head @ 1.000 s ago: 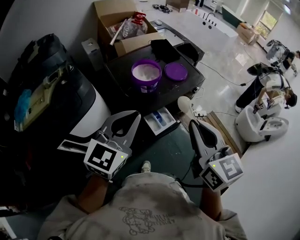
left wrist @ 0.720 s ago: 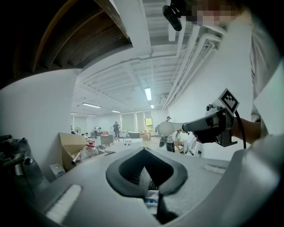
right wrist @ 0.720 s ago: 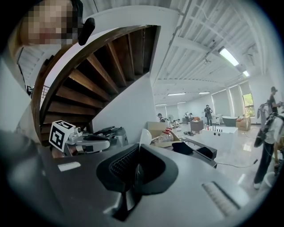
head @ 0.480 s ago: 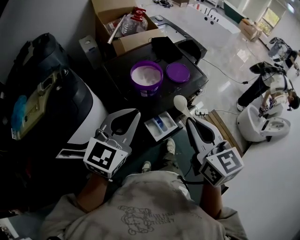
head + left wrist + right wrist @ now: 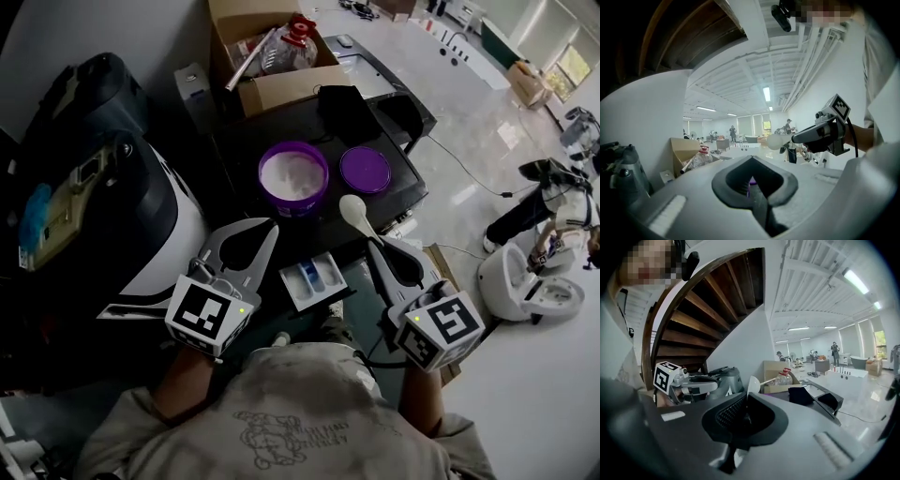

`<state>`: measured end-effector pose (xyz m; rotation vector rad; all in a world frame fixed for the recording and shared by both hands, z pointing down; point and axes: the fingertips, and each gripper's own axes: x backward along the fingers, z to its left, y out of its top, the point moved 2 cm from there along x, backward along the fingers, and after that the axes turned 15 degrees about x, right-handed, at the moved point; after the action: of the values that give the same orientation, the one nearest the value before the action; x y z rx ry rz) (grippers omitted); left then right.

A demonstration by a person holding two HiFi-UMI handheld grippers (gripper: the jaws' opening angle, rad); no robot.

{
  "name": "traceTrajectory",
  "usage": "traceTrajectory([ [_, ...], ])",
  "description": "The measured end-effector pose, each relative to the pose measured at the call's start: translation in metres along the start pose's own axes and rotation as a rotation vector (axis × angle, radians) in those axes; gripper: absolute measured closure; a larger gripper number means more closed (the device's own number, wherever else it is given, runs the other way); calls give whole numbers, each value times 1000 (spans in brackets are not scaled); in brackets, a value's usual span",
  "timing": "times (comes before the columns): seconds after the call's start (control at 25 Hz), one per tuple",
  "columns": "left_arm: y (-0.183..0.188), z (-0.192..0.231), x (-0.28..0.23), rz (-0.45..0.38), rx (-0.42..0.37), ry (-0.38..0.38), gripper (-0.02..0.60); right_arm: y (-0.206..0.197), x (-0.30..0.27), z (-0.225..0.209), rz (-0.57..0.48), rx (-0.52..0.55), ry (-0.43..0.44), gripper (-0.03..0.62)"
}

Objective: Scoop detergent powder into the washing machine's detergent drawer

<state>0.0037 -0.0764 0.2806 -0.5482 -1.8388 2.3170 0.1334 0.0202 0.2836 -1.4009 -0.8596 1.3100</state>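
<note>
A purple tub of white detergent powder stands on the dark washer top, its purple lid lying just right of it. Below the tub, the detergent drawer is pulled out, showing white and blue compartments. My right gripper is shut on the handle of a white scoop, whose bowl hangs in the air right of the tub and above the drawer; the scoop also rises between the jaws in the right gripper view. My left gripper is shut on nothing, left of the drawer.
A cardboard box holding a clear bottle with a red cap sits behind the tub. A dark bag rests on the white machine at left. A black cloth lies on the washer's far right. People work by a white tub at right.
The right gripper has carried the scoop up and left toward the purple tub. The view has shifted, with the tub and drawer now lower in the picture. The left gripper stays put.
</note>
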Motion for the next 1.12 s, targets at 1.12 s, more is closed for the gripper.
traceTrajectory([
  [1.12, 7, 27, -72, -45, 107, 534, 581, -6, -117, -111, 52, 180, 544, 562],
])
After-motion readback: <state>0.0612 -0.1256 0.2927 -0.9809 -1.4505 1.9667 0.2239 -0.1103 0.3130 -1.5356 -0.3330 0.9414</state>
